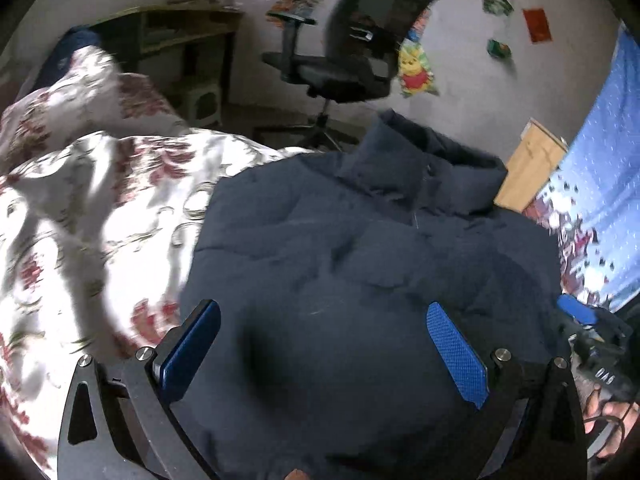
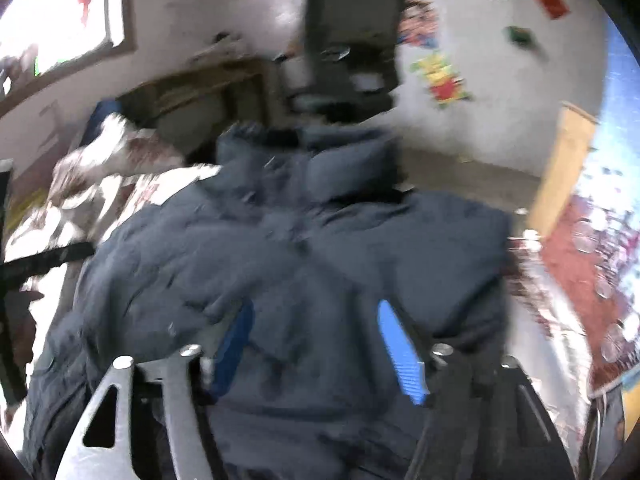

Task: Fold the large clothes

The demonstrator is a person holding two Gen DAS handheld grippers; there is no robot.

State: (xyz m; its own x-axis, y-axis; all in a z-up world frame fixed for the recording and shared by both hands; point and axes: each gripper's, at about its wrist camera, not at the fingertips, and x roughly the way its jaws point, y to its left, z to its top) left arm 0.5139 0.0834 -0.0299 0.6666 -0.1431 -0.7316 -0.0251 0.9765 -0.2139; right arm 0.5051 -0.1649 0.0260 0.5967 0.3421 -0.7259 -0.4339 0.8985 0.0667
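A dark navy puffer jacket [image 1: 360, 248] lies on a bed with a floral cover [image 1: 80, 208], its collar at the far end. It also fills the right wrist view [image 2: 304, 264], which is blurred. My left gripper [image 1: 322, 312] is open, its blue pads wide apart above the jacket's body. My right gripper [image 2: 314, 312] is open too, its pads on either side of a raised fold of the jacket near the hem, not closed on it. The right gripper also shows at the right edge of the left wrist view [image 1: 592, 328].
A black office chair [image 1: 352, 48] stands beyond the bed's far end, by a wooden desk [image 1: 180, 32]. A cardboard box [image 1: 528, 164] and a blue patterned cloth [image 1: 600, 184] are at the right. The wall carries posters.
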